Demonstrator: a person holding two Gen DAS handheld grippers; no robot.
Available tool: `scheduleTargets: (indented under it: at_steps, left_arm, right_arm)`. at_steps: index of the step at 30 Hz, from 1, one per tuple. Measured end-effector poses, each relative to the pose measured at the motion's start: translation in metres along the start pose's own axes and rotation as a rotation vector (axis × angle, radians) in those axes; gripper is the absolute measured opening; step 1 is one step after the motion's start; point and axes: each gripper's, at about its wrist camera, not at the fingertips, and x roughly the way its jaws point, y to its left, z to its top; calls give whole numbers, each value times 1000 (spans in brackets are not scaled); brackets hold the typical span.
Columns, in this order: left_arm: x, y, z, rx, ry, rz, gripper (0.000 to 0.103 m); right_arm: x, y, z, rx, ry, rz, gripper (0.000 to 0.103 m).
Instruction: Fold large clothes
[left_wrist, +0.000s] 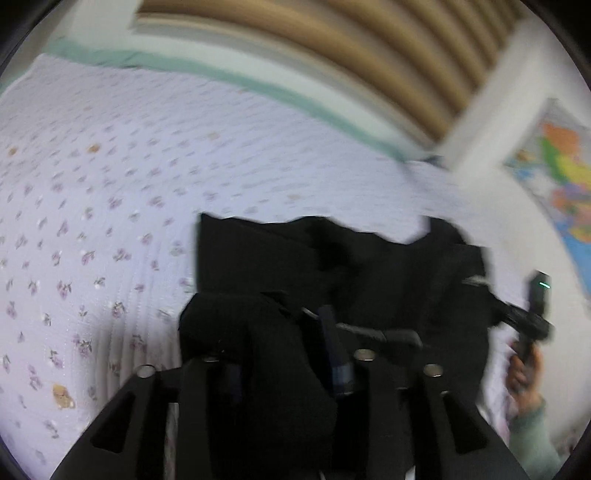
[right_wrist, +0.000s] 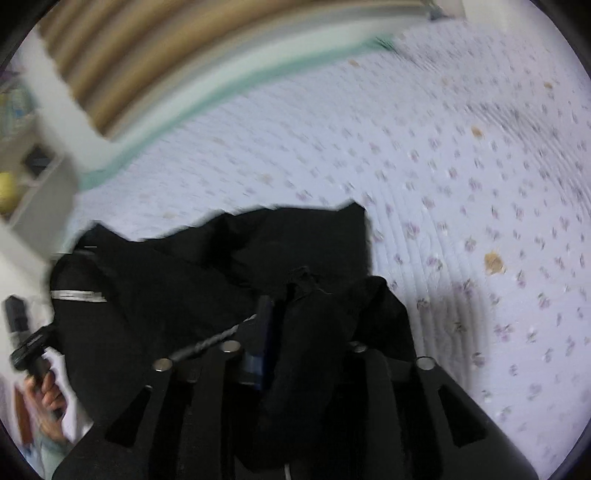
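My left tongs (left_wrist: 284, 365) and right tongs (right_wrist: 295, 354) both have a bunched fold of the black garment (left_wrist: 351, 266) between their fingers; I cannot tell whether they pinch it. Ahead of both, the garment lies spread on the flowered bed (left_wrist: 110, 184).

The left hand-held gripper (left_wrist: 284, 354) points forward and downward, its two fingers parted with a bunched fold of black cloth (left_wrist: 258, 332) between them. The right hand-held gripper (right_wrist: 291, 350) is angled down likewise, its fingers also apart around bunched cloth. At each view's edge, the other hand (left_wrist: 524, 373) grips its handle, wearing a pale green sleeve (left_wrist: 532, 439).
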Motion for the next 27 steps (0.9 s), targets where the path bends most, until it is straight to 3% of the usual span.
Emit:
scheduleTargets:
  at_steps: [2,7,9,11,15,19,23,25,26,27]
  left_arm:
    - [-24,1,-3,14,0,-103,50]
    - [-73,11,-7,-9,-125,-272,75]
    - [-80,15,-6,-39,-180,-284,81]
    - [-77,17,-2,-29,-180,-214,81]
    - [-34,14,10,12,-86,60,81]
    - [4,36,29,-85,-66,198,81]
    - [21,64,39,-198,-34,97,81]
    - [32,70,42,-221,22,-55,81]
    - [37,72,42,-234,46,-121,81]
    - [40,73,42,-244,56,-169,80]
  right_arm:
    - [-19,-1,-2,-14,-22,69,47]
    - [-40,5,-10,-56,-76,146,78]
    - [-46,4,-11,-43,-119,195,80]
    - [-51,2,-12,-52,-153,167,87]
    - [-29,5,-5,-134,-125,8,87]
    - [10,-1,21,-175,-79,-55,87]
    - [48,-15,45,-159,-31,-75,87]
    - [66,-23,52,-128,25,-23,87]
    - [73,-26,53,-122,46,4,78]
    - [77,-25,51,-134,54,14,62]
